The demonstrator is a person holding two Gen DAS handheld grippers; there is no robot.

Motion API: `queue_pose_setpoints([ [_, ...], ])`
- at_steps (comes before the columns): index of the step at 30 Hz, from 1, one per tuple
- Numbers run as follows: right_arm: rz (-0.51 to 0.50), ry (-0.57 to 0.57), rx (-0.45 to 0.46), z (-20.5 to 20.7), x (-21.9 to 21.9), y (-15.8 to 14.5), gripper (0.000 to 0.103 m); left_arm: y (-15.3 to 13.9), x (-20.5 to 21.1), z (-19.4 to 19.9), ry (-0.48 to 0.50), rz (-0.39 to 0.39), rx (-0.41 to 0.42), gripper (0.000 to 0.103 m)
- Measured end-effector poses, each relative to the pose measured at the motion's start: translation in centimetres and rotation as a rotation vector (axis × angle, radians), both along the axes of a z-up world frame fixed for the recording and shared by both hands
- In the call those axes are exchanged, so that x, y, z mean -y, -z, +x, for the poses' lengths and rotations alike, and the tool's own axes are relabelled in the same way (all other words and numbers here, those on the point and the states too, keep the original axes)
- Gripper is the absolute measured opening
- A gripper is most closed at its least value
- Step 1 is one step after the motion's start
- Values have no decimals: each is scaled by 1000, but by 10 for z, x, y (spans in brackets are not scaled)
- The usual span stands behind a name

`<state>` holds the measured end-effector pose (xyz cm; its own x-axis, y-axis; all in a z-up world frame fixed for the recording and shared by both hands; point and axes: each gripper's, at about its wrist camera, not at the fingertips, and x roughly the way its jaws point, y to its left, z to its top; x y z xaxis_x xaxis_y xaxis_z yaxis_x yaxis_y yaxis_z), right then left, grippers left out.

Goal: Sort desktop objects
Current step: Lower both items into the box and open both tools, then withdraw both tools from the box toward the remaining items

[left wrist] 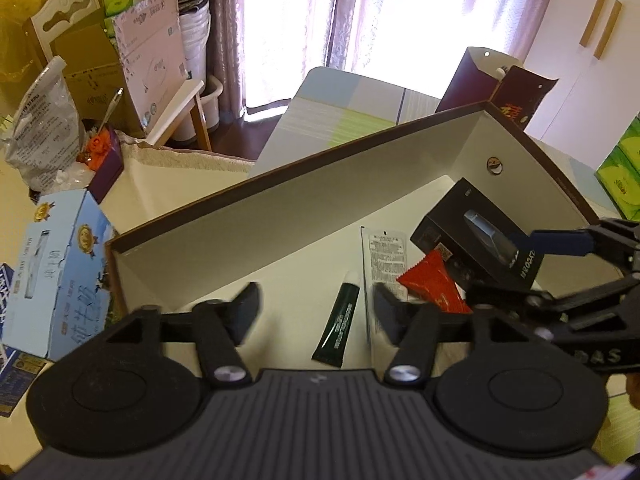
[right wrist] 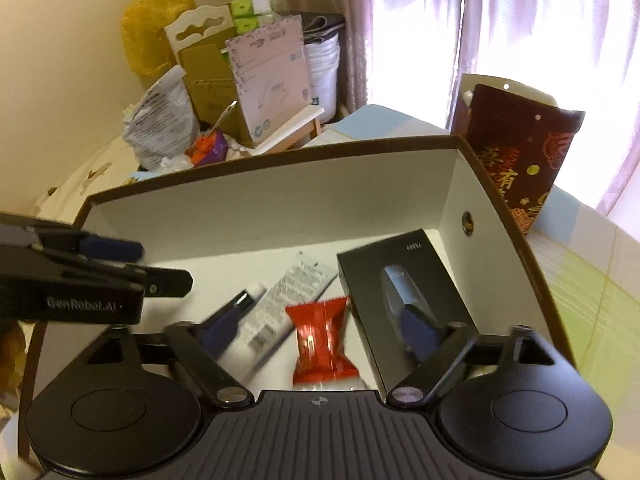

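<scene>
A large open box (left wrist: pixel 280 208) with a brown rim and white inside holds several items. A black product box (left wrist: pixel 472 232) lies at its right end, with a red wrapped candy packet (left wrist: pixel 436 284), a white printed sachet (left wrist: pixel 386 256) and a dark green tube (left wrist: pixel 340 320) to its left. My left gripper (left wrist: pixel 316 308) hovers open over the tube. My right gripper (right wrist: pixel 322 330) is open too, its fingers straddling the red packet (right wrist: pixel 320 340), beside the black box (right wrist: pixel 404 300). Each gripper shows in the other's view: the right gripper (left wrist: pixel 496 266) and the left gripper (right wrist: pixel 164 263).
A light blue carton (left wrist: pixel 60 272) lies left of the big box. A dark red gift bag (right wrist: pixel 520 152) stands behind its far right corner. Green tissue packs (left wrist: pixel 624 168) sit at the far right. Cardboard boxes (right wrist: pixel 208 80) and a plastic bag (right wrist: pixel 164 124) crowd the back left.
</scene>
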<state>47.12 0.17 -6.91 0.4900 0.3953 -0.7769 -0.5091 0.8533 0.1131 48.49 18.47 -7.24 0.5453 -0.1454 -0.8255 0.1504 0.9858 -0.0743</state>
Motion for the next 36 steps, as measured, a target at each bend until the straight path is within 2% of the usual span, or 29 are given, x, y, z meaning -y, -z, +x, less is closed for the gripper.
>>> queue_pose_setpoints([
  [3, -14, -6, 16, -10, 6, -4, 98, -8, 1, -12, 3, 6, 18, 72],
  [5, -13, -10, 17, -15, 9, -5, 101, -14, 3, -19, 1, 5, 25, 77],
  [11, 14, -2, -5, -32, 22, -14, 101, -35, 6, -44, -18, 36, 80, 88],
  [15, 27, -3, 19, -48, 27, -26, 101, -51, 6, -62, -40, 48, 119, 93],
  [22, 52, -18, 58, -79, 36, -45, 101, -70, 9, -97, -77, 92, 151, 94],
  [36, 116, -12, 138, -145, 56, -79, 101, -95, 19, -169, -113, 74, 155, 94],
])
